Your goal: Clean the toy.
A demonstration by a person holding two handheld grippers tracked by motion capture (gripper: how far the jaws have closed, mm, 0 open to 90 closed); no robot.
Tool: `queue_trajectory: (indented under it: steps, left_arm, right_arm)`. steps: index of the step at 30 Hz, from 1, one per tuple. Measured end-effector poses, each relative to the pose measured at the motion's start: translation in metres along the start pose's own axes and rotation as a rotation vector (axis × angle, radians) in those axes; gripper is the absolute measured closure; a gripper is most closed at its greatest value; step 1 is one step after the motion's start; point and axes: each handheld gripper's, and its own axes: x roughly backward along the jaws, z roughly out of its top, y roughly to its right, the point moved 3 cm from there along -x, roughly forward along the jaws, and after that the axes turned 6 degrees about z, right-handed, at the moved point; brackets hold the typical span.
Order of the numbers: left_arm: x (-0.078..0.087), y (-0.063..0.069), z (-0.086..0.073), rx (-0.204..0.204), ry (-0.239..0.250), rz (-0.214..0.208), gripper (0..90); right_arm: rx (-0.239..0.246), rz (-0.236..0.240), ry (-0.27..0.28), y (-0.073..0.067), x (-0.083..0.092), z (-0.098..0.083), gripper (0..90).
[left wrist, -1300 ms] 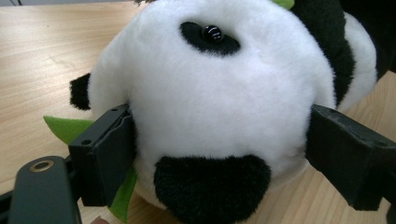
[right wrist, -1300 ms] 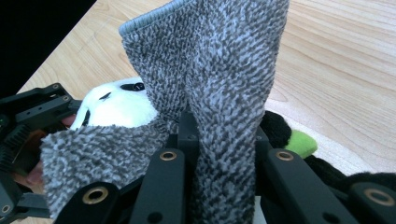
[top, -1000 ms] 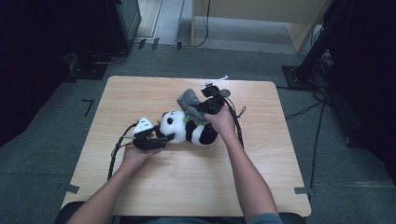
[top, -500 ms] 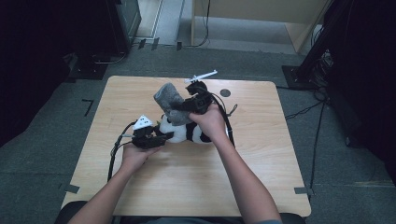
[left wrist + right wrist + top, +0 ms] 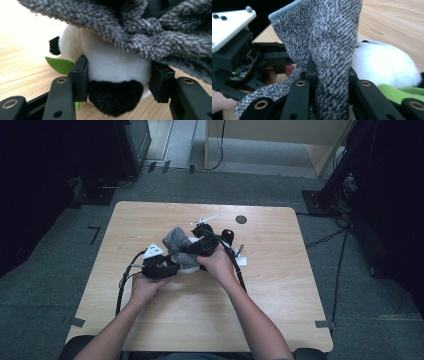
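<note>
As the left tongs point(image 5: 117, 80) have just been closing, we see their pads now pressing the panda plush point(image 5: 112, 67) on the desk point(image 5: 280, 285). The right tongs point(image 5: 329, 75), clamped on the grey cloth point(image 5: 324, 37), have carried it leftward over the panda since a second ago; covering looks underway.

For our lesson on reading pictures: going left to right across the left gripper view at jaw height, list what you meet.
Left claw pad → green felt leaf just above it → plush panda's black paw → right claw pad, with grey sock draped above.
</note>
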Motion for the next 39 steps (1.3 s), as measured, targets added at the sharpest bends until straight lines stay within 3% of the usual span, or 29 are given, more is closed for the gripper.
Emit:
queue_trajectory:
  steps: [10, 16, 19, 21, 34, 39]
  left_arm:
    - [0.000, -0.002, 0.001, 0.011, -0.007, -0.010, 45.3]
    - [0.000, -0.004, 0.002, 0.028, -0.007, -0.017, 45.8]
    - [0.000, -0.004, 0.002, 0.029, -0.006, -0.021, 45.9]
    - [0.000, -0.003, 0.002, 0.027, -0.005, -0.024, 45.9]
    - [0.000, -0.003, 0.002, 0.020, -0.005, -0.029, 45.8]
    - [0.000, -0.001, 0.001, 0.011, -0.003, -0.024, 45.7]
  right_arm:
    - [0.038, -0.068, -0.020, 0.001, 0.012, 0.000, 75.0]
    - [0.076, -0.133, -0.035, 0.006, 0.030, -0.002, 75.6]
    - [0.082, -0.199, -0.056, 0.010, 0.040, -0.004, 75.4]
    - [0.050, -0.172, -0.045, 0.017, 0.046, -0.006, 75.6]
    - [0.027, -0.197, -0.010, 0.028, 0.069, -0.009, 76.7]
    - [-0.024, -0.144, 0.035, 0.035, 0.078, -0.012, 76.8]
